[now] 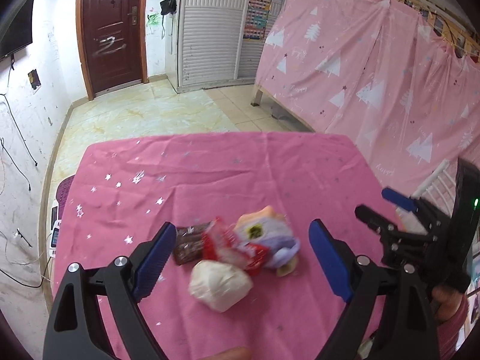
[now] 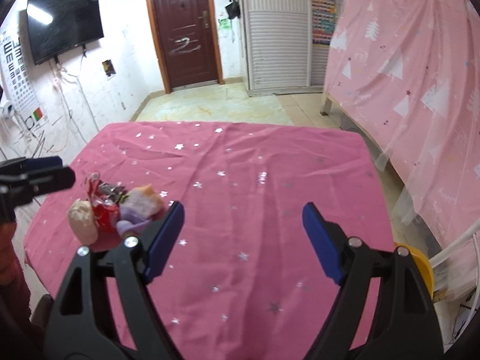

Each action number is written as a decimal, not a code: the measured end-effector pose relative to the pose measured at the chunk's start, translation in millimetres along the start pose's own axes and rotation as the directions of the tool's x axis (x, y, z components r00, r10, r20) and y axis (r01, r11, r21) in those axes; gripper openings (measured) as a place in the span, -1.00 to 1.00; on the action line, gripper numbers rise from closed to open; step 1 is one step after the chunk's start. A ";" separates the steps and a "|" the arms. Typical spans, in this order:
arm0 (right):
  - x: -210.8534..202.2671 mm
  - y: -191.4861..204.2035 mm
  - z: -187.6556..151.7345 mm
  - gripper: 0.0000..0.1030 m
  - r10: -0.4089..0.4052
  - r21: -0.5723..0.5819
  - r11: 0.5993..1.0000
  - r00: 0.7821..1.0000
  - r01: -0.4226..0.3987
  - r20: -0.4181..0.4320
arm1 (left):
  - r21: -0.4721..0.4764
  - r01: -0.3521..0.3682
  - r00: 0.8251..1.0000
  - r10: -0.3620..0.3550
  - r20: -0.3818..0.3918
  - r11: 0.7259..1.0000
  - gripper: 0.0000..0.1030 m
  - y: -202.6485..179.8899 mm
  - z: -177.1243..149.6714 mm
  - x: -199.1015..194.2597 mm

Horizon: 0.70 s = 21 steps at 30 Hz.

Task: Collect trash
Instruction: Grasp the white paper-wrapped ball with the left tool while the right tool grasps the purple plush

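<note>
A small pile of trash lies on the pink starred tablecloth (image 1: 210, 180): a white crumpled wad (image 1: 220, 285), a red wrapper (image 1: 231, 247), a brown wrapper (image 1: 189, 244) and a purple-and-orange packet (image 1: 270, 237). My left gripper (image 1: 241, 262) is open, its blue pads either side of the pile, just above it. My right gripper (image 2: 243, 240) is open and empty over bare cloth, to the right of the pile (image 2: 114, 210). The right gripper also shows in the left wrist view (image 1: 387, 210), and the left gripper's tip in the right wrist view (image 2: 45, 177).
A pink curtain with white trees (image 1: 375, 69) hangs close on the right. A yellow container (image 2: 420, 267) stands by the table's right edge. The tiled floor, a brown door (image 1: 111, 30) and a wall TV (image 2: 63, 24) lie beyond the table.
</note>
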State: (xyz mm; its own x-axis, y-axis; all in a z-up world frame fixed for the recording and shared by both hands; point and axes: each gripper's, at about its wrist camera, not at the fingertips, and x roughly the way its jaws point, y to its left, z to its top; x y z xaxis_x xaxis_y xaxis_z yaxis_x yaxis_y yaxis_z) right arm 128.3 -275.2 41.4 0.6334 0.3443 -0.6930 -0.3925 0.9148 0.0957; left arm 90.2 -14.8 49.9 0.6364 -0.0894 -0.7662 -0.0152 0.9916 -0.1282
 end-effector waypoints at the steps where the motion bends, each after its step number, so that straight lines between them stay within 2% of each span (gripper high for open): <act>1: 2.3 4.1 0.9 0.51 0.006 -0.006 1.000 1.000 -0.006 -0.004 | 0.001 0.001 1.000 -0.001 -0.011 1.000 0.63 4.3 -3.1 1.8; 11: 15.3 25.8 5.1 0.51 0.053 -0.039 0.998 0.998 -0.054 -0.030 | -0.001 0.033 0.997 -0.033 -0.072 0.999 0.63 25.6 -28.2 15.1; 14: 17.3 27.6 4.9 0.51 0.060 -0.046 0.997 0.998 -0.062 -0.036 | 0.009 0.062 0.994 -0.061 -0.088 0.998 0.62 27.6 -34.8 20.1; 21: 23.1 36.4 4.6 0.51 0.082 -0.057 0.995 0.995 -0.085 -0.052 | 0.046 0.072 0.993 -0.068 -0.096 0.996 0.58 24.8 -45.8 29.5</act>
State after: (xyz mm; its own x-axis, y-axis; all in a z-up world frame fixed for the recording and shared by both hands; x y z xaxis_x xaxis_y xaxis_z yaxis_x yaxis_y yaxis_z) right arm 131.7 -233.0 32.2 0.5639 0.4066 -0.7188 -0.4821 0.8688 0.1132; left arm 73.3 2.9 -4.8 0.5591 -0.1649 -0.8126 0.0662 0.9858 -0.1545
